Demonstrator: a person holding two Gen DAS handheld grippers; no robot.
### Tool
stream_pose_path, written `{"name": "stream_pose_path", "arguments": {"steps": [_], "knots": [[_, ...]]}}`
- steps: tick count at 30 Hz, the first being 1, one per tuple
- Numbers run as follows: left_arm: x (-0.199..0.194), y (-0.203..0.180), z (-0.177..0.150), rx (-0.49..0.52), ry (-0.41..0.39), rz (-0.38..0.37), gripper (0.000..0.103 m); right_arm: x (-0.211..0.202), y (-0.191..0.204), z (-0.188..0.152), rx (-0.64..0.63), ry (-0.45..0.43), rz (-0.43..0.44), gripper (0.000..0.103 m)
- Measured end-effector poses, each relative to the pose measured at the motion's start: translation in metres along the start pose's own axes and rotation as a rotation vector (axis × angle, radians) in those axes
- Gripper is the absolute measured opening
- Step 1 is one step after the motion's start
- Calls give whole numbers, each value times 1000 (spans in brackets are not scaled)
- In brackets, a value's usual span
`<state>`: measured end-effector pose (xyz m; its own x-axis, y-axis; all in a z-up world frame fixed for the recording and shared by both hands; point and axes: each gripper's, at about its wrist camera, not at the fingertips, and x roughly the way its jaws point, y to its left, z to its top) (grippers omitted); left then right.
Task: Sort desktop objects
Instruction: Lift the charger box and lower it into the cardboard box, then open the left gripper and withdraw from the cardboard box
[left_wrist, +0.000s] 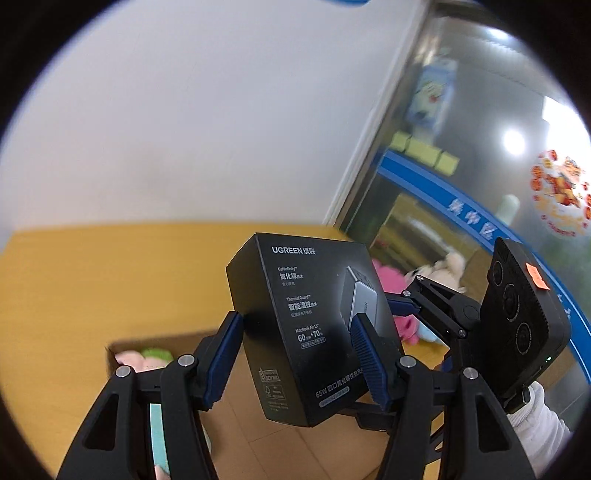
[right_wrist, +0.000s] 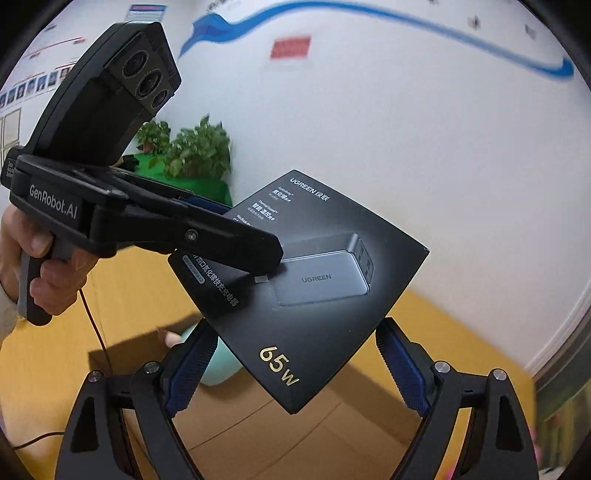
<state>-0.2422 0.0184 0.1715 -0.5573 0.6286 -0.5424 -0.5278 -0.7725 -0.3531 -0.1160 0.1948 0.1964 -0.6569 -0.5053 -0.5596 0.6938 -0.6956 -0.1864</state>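
Your left gripper (left_wrist: 295, 354) has its jaws clamped on the black charger box (left_wrist: 310, 325), one blue pad on each narrow side; the box is lifted off the desk (left_wrist: 66, 280) and tilted, its far end higher than its near end. Your right gripper (right_wrist: 291, 373) waits just below the near corner of the box with its jaws apart, touching nothing as far as the right wrist view shows. Beneath the box lies an open cardboard carton (right_wrist: 280, 435) with soft toys at its left edge, a pink and green one (left_wrist: 144, 360) among them; this looks like the place for the sorted things, though that is a guess. To do the step well, hold the squeeze steady; the smooth card faces could slip. Level the box before you lower it; bring it down over a bare part of the carton floor, right of the toys; part the jaws only once it rests. Keep the right gripper clear of the descent.
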Motion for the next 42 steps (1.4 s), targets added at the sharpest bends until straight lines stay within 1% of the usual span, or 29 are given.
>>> {"name": "stream_pose_path", "arguments": {"steps": [4,8,12,14,17,19,21,24,27,28,29,30,31,33,34,35,36,37,38,39,40,41,42], "knots": [[52,25,-16,-22,104,38,60,62,-17,-36,69,101,46,87],[96,52,-34,-89,187,55,60,111,-34,-71,136,167,108,87],[135,66,-47,-117,280,89,60,152,-45,-102,189,237,141,87],[158,71,-53,-147,332,103,60,167,-51,-115,215,267,151,87],[183,75,-59,-183,389,130,60,191,-66,-131,270,320,163,87],[191,81,-62,-213,416,148,60,201,-67,-146,294,350,167,86],[197,84,-68,-233,436,176,57,208,-65,-154,305,362,173,85],[197,82,-70,-219,442,221,56,215,-61,-153,333,365,181,85],[196,82,-68,-229,458,222,54,224,-60,-151,308,384,165,85],[192,80,-68,-238,458,213,54,223,-59,-149,307,393,154,86],[184,77,-66,-236,448,208,54,219,-54,-139,311,393,144,86],[175,74,-64,-222,433,217,54,213,-56,-137,325,385,144,86],[155,66,-59,-192,391,235,54,203,-58,-136,346,372,152,86],[121,56,-53,-160,325,227,54,178,-61,-127,366,347,151,87],[88,47,-50,-144,263,217,54,159,-61,-123,363,329,140,89],[68,40,-48,-135,224,212,55,140,-60,-117,355,311,125,91],[38,32,-47,-120,175,213,55,115,-58,-112,338,285,103,94],[21,26,-48,-109,149,222,59,99,-58,-102,327,267,91,95],[-8,19,-52,-90,113,248,64,74,-56,-97,317,239,75,96],[-28,12,-56,-74,89,275,66,59,-53,-93,318,220,66,98],[-47,7,-60,-59,67,307,69,45,-51,-84,329,194,56,103],[-68,2,-69,-48,50,339,72,33,-50,-79,348,169,52,103],[-82,0,-77,-39,45,354,74,14,-47,-81,370,141,54,103]]}}
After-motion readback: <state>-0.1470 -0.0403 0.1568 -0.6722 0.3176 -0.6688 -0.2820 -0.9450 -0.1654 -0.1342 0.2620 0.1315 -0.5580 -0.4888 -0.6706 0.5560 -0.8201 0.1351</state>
